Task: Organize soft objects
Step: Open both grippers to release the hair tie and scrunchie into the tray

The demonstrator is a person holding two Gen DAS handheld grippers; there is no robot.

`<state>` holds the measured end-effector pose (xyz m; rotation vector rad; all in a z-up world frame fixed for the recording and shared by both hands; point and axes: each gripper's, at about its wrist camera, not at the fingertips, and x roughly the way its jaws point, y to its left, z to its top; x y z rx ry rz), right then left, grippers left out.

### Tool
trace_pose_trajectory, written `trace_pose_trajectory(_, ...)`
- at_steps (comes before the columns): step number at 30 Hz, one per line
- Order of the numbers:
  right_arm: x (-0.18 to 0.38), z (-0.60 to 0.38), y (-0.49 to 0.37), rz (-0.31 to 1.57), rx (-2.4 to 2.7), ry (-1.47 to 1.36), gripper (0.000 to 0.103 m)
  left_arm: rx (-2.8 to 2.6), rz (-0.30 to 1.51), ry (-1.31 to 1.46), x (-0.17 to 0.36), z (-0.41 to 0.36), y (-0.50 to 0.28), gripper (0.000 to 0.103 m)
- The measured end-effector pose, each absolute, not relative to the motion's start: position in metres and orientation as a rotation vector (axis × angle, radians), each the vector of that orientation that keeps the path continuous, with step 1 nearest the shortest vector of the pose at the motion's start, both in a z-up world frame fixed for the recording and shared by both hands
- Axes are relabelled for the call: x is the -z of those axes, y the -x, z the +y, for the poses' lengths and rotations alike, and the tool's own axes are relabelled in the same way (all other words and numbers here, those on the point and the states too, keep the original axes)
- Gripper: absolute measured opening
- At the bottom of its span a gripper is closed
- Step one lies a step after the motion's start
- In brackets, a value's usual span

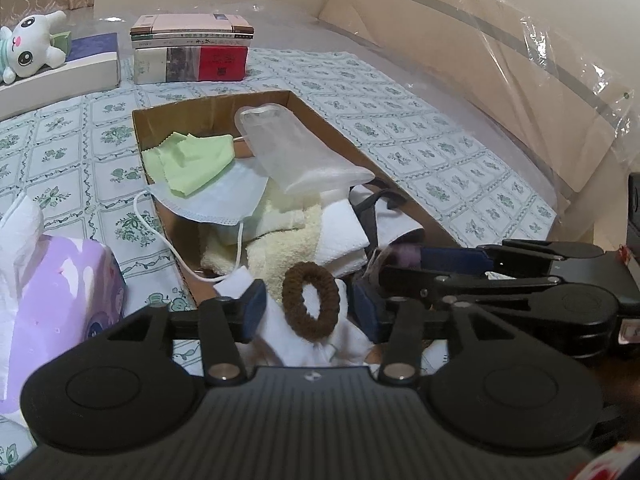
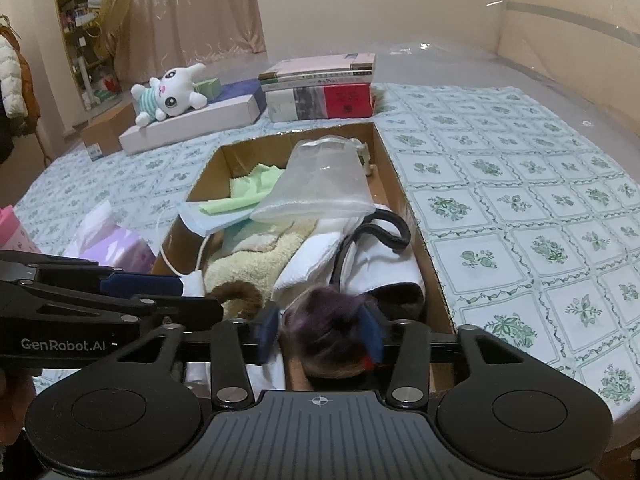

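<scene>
An open cardboard box (image 1: 208,100) (image 2: 404,196) on the patterned cloth holds a green cloth (image 1: 188,160), a pale blue face mask (image 1: 216,200), a translucent pouch (image 1: 288,152), a cream towel (image 1: 288,240) and white cloths. My left gripper (image 1: 310,310) is open over the box's near end. A brown hair tie (image 1: 312,304) lies on white cloth between its pads, clear of both. My right gripper (image 2: 320,334) is open beside it, to the right. A fuzzy purple soft thing (image 2: 328,316) sits between its blurred blue pads.
A purple tissue box (image 1: 60,292) stands left of the cardboard box. At the back are stacked books (image 2: 320,92) and a white plush toy (image 2: 168,92) on a flat white box (image 2: 200,120). A plastic-covered headboard (image 1: 500,60) runs along the right. Shelves and a curtain stand beyond.
</scene>
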<state>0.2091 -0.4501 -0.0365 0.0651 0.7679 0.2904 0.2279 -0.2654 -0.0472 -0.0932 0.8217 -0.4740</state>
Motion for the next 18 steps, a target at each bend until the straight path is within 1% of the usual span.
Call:
trace_pose_trajectory(3, 0.033, -0.451, -0.204, 0.756, -0.283, -0.067, 0.053, 0.467, 0.810, 0.080, 0.044, -0.265, -0.225, 0.056)
trace_pose_trajectory(6, 0.028, -0.453, -0.197, 0.736, -0.276, -0.066, 0.055, 0.459, 0.800, 0.077, 0.040, -0.263, -0.222, 0.067)
trace_pose_trajectory(11, 0.016, -0.458, -0.182, 0.702, -0.237, -0.055, 0.057, 0.443, 0.786, 0.059, 0.032, -0.260, -0.214, 0.070)
trace_pose_trajectory(14, 0.008, -0.462, -0.172, 0.687, -0.213, -0.062, 0.059, 0.431, 0.771, 0.049, 0.025, -0.257, -0.206, 0.078)
trace_pose_trajectory(18, 0.000, -0.465, -0.155, 0.675, -0.181, -0.074, 0.067, 0.406, 0.748, 0.033, 0.015, -0.255, -0.193, 0.087)
